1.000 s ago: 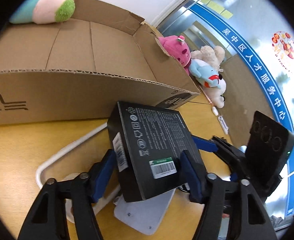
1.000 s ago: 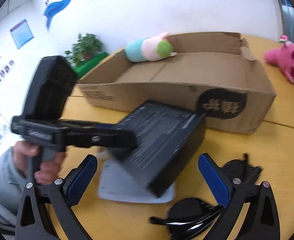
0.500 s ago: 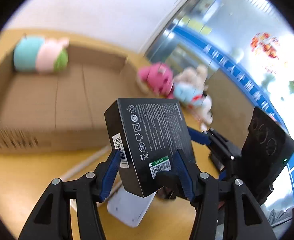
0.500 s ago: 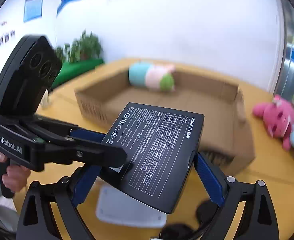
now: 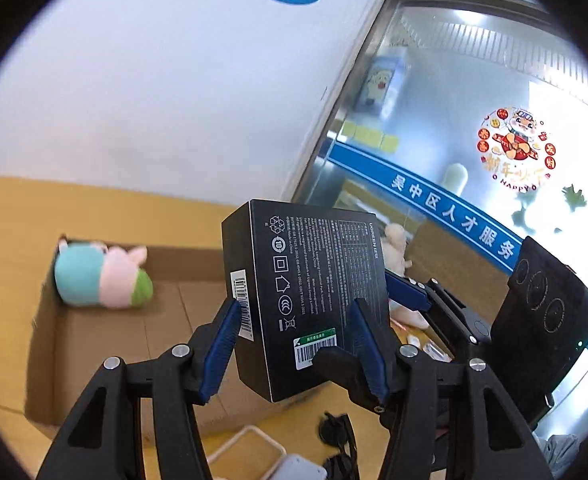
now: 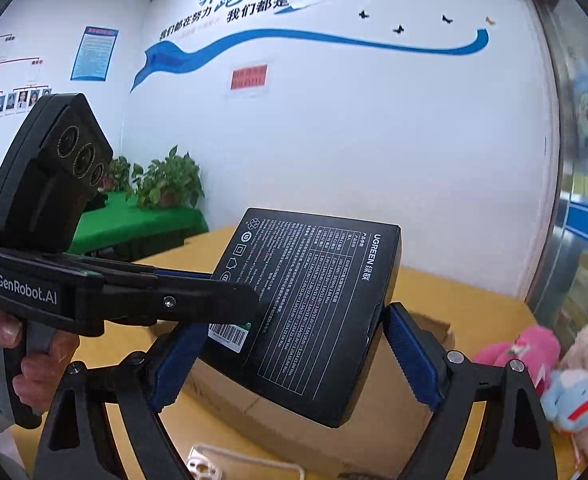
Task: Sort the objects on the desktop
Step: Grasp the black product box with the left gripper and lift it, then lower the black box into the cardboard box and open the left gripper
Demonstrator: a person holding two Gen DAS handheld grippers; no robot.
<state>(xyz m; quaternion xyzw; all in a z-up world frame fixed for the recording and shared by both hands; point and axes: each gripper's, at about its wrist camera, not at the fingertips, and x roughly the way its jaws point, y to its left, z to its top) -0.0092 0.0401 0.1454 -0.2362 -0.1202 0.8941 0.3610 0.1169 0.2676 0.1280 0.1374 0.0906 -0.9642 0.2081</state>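
Biggest thing here is the counter point(image 5: 2, 216), yellowish wood, stretching out below and beyond both claws. Sitting on it past the claws is the open cardboard box point(image 5: 106, 344), with a plush toy point(image 5: 102, 274) tucked in its far corner.

Then the black box point(image 5: 313, 292): it's up in the air over the near edge of the cardboard box, label side up. The left claw point(image 5: 295, 344) is clamped on its two long edges near the barcode end, pads pressed flat on the sides. The right claw point(image 6: 294, 360) has it between the fingers too, jaws closing, but the right pad looks just off the edge, so I'd say it isn't gripping yet.

Handling-wise it looks like stiff retail packaging, probably light, with a smooth matte skin that could slide. I'd keep the grip on the narrow side walls, not the flat faces.

Smallest: black sunglasses point(image 5: 339, 440) on the counter under the left claw.
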